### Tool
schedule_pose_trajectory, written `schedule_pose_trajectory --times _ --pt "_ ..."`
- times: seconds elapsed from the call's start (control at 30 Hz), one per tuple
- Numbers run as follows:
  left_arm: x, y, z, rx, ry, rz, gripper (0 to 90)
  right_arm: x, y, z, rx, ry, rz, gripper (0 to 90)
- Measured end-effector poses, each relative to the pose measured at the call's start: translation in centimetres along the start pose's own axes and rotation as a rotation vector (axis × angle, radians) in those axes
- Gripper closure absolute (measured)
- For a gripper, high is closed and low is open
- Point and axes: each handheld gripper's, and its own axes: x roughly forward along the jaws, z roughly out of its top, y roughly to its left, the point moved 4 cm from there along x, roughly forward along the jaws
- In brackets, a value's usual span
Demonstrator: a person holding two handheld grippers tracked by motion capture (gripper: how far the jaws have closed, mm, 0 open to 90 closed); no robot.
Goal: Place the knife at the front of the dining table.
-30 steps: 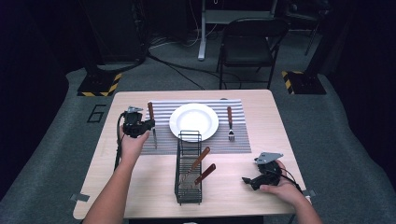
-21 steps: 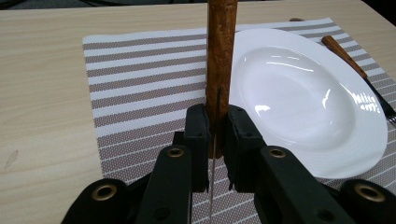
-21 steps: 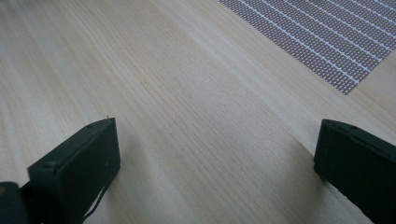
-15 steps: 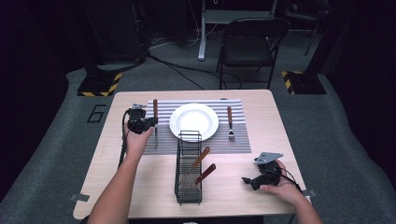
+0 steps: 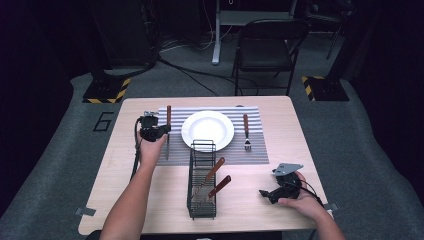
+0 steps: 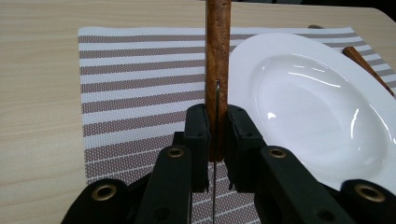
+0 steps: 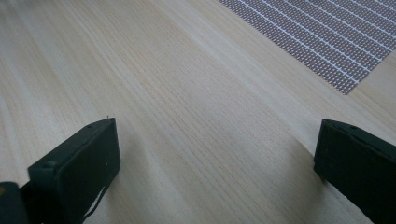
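On the surface [image 5: 150, 200], beside the white plate [image 5: 207, 130] on the striped placemat [image 5: 255, 150], the left gripper [image 6: 215, 140] clamped the knife [image 6: 218, 60] for laying down, seemingly awaiting release, while the right gripper [image 7: 215, 154] rested open.

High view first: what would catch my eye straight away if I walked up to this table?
Probably the white plate shining at the middle of the striped placemat, with a fork lying to its right. Next, the left gripper at the plate's left, its jaws shut on a wooden-handled knife whose blade runs toward the person. In front stands a black wire caddy holding two more wooden-handled pieces.
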Motion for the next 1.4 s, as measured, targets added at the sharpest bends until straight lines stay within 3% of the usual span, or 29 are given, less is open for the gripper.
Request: schedule_pose_trajectory --times 0.4,0.5,0.8,1.1,1.4 --pt "1.7 0.9 -0.3 -0.056 0.0 0.0 79.9 0.0 0.0 0.0 0.0 0.0 0.0 0.0" --pt "2.1 1.4 -0.5 -0.096 0.004 -0.01 79.8 0.0 0.0 0.0 0.001 0.0 0.0 0.0" --pt "3.1 2.2 -1.0 -0.159 0.01 -0.019 79.8 0.0 0.0 0.0 0.001 0.0 0.0 0.0" --pt "3.7 2.1 -1.2 -0.158 0.012 -0.01 80.1 0.0 0.0 0.0 0.002 -0.001 -0.001 0.0" --pt "4.3 2.8 -1.4 -0.203 0.01 -0.033 80.1 0.0 0.0 0.0 0.002 -0.001 0.0 0.0"
